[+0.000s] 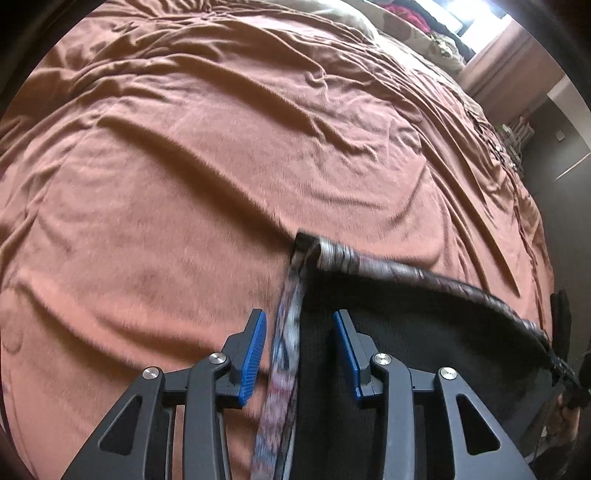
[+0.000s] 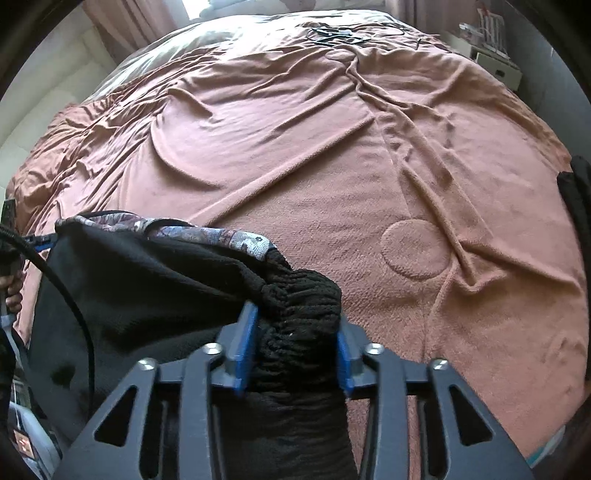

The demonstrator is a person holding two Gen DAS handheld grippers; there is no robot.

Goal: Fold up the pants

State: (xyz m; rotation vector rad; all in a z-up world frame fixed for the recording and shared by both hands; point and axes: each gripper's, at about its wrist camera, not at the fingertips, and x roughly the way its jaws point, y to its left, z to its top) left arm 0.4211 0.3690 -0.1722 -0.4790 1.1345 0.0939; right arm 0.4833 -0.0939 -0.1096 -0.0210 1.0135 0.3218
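The pants are black with a patterned grey band along the edge; they lie at the near edge of the bed. My left gripper is open; the band and the pants' edge pass between its blue pads without being pinched. In the right wrist view my right gripper is shut on the bunched black elastic waistband of the pants, which spread out to the left.
A wrinkled rust-pink blanket covers the bed. Pillows lie at its far end. Dark cables rest on the far side. A white shelf stands beyond the bed.
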